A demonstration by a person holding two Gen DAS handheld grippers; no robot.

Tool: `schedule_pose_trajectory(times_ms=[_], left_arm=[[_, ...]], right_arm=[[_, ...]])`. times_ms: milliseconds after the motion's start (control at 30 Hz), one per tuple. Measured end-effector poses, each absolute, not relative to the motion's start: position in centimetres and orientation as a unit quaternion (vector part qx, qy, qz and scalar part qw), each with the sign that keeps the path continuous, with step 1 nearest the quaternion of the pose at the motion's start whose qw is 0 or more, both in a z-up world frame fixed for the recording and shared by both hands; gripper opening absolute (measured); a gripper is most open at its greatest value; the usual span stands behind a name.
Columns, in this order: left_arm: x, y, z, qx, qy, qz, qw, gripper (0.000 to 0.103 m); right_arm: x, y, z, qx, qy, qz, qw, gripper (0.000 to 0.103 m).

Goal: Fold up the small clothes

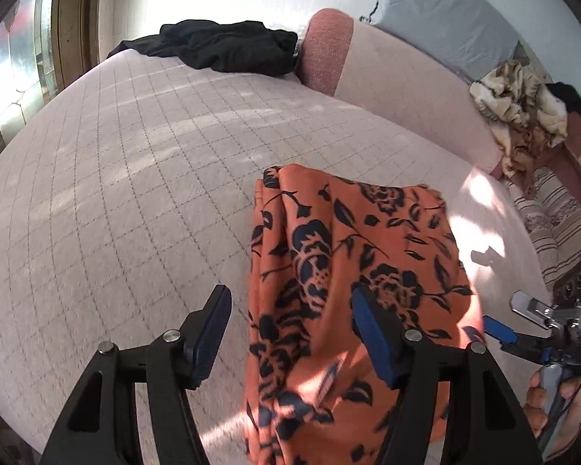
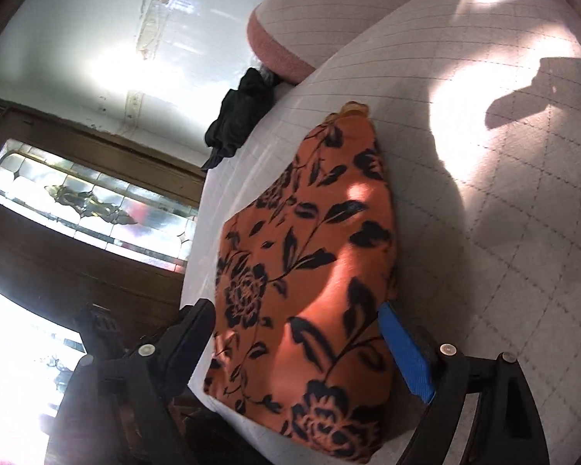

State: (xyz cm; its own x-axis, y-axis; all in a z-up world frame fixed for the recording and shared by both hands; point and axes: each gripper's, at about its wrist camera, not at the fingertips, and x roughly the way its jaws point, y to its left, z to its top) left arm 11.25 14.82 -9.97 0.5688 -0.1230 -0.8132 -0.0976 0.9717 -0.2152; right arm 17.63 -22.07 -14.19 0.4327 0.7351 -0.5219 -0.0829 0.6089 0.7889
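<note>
An orange garment with a black flower print [image 1: 341,271] lies folded on the quilted pink bedspread [image 1: 116,193]. My left gripper [image 1: 290,329] is open; the garment's left edge lies between its jaws. The garment also shows in the right wrist view [image 2: 310,271], between the jaws of my open right gripper [image 2: 302,333]. The right gripper, held by a hand, shows in the left wrist view at the garment's right edge [image 1: 530,329].
A black garment [image 1: 228,46] lies at the far end of the bed beside a pink bolster [image 1: 325,50]. A pile of beige and dark clothes [image 1: 523,108] sits at the right. A striped cushion [image 1: 554,224] lies below it. A wooden door with glass [image 2: 89,201] stands beyond the bed edge.
</note>
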Motion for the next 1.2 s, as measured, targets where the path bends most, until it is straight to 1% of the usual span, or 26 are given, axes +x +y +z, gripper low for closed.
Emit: schedule_pose_trajectory(times_ms=[67, 133, 200, 233, 267, 300, 367, 400, 467, 500, 567, 633, 700, 733, 800, 867, 933, 967, 1000, 1033, 1067, 1100, 1133, 1167, 1200], left_arm=[[13.1, 14.8, -12.1, -0.095, 0.492, 0.025, 0.865, 0.066], [13.0, 15.2, -12.8, -0.108, 0.488, 0.026, 0.866, 0.066], [12.7, 14.4, -12.6, -0.071, 0.476, 0.038, 0.876, 0.067], [12.6, 14.1, -12.7, -0.058, 0.472, 0.040, 0.879, 0.067], [12.5, 14.1, -12.7, -0.055, 0.471, 0.040, 0.880, 0.067], [12.5, 14.4, -12.9, -0.062, 0.471, 0.038, 0.879, 0.067], [12.6, 15.0, -13.2, -0.080, 0.473, 0.031, 0.877, 0.068], [12.6, 15.1, -13.3, -0.084, 0.472, 0.029, 0.877, 0.068], [12.5, 15.2, -13.3, -0.079, 0.470, 0.030, 0.879, 0.068], [12.3, 15.0, -13.2, -0.076, 0.467, 0.030, 0.880, 0.068], [12.1, 14.9, -13.2, -0.077, 0.464, 0.031, 0.882, 0.068], [12.2, 15.0, -13.2, -0.079, 0.463, 0.031, 0.882, 0.068], [12.1, 14.9, -13.2, -0.079, 0.463, 0.030, 0.882, 0.068], [12.1, 14.9, -13.2, -0.080, 0.463, 0.030, 0.882, 0.068], [12.0, 15.0, -13.2, -0.080, 0.462, 0.030, 0.883, 0.068], [11.9, 15.1, -13.2, -0.084, 0.462, 0.028, 0.882, 0.068], [11.8, 15.4, -13.0, -0.096, 0.463, 0.024, 0.881, 0.068], [11.6, 15.5, -12.6, -0.104, 0.463, 0.020, 0.880, 0.066], [11.3, 15.4, -11.9, -0.113, 0.462, 0.017, 0.879, 0.057], [10.6, 15.2, -10.9, -0.119, 0.456, 0.011, 0.882, 0.053], [9.7, 14.8, -10.0, -0.117, 0.445, 0.001, 0.888, 0.050], [8.8, 14.2, -9.2, -0.108, 0.432, -0.009, 0.895, 0.050], [8.1, 13.3, -9.1, -0.092, 0.427, -0.016, 0.899, 0.050], [7.9, 12.4, -9.7, -0.070, 0.437, -0.026, 0.897, 0.050], [8.2, 11.8, -11.0, -0.046, 0.457, -0.023, 0.888, 0.052]], right_arm=[[19.5, -22.1, -15.8, 0.372, 0.478, 0.270, 0.749, 0.089], [20.7, -21.3, -17.4, 0.381, 0.504, 0.292, 0.718, 0.088], [21.0, -20.0, -17.2, 0.333, 0.519, 0.285, 0.734, 0.064], [20.8, -19.6, -16.7, 0.318, 0.518, 0.283, 0.742, 0.040], [20.4, -19.3, -15.7, 0.297, 0.510, 0.280, 0.757, 0.037], [20.0, -19.1, -14.8, 0.273, 0.503, 0.274, 0.773, 0.036], [19.8, -18.5, -15.2, 0.232, 0.513, 0.252, 0.787, 0.037], [19.9, -18.4, -16.0, 0.225, 0.525, 0.241, 0.785, 0.045], [19.3, -19.5, -15.9, 0.275, 0.520, 0.242, 0.772, 0.052], [18.7, -19.9, -15.3, 0.286, 0.509, 0.248, 0.773, 0.063], [16.7, -20.8, -14.0, 0.294, 0.485, 0.253, 0.784, 0.075], [14.7, -21.7, -13.9, 0.312, 0.476, 0.254, 0.782, 0.075], [14.2, -21.7, -15.6, 0.333, 0.501, 0.241, 0.762, 0.075], [14.3, -21.0, -16.5, 0.341, 0.517, 0.236, 0.749, 0.074], [14.4, -19.8, -16.8, 0.345, 0.518, 0.259, 0.738, 0.041], [14.1, -18.6, -14.9, 0.309, 0.506, 0.253, 0.765, 0.033], [13.9, -17.8, -14.0, 0.272, 0.506, 0.240, 0.782, 0.032], [14.2, -17.5, -14.8, 0.258, 0.521, 0.229, 0.781, 0.032], [14.2, -17.5, -15.5, 0.244, 0.530, 0.217, 0.782, 0.032], [14.0, -17.6, -15.7, 0.246, 0.526, 0.219, 0.784, 0.033], [13.8, -17.8, -15.5, 0.255, 0.518, 0.225, 0.785, 0.036], [13.7, -17.9, -15.4, 0.261, 0.514, 0.229, 0.784, 0.040], [13.6, -18.1, -15.4, 0.268, 0.516, 0.228, 0.781, 0.048], [13.6, -18.2, -15.5, 0.280, 0.519, 0.235, 0.773, 0.068], [13.6, -18.3, -15.3, 0.293, 0.514, 0.248, 0.768, 0.073]])
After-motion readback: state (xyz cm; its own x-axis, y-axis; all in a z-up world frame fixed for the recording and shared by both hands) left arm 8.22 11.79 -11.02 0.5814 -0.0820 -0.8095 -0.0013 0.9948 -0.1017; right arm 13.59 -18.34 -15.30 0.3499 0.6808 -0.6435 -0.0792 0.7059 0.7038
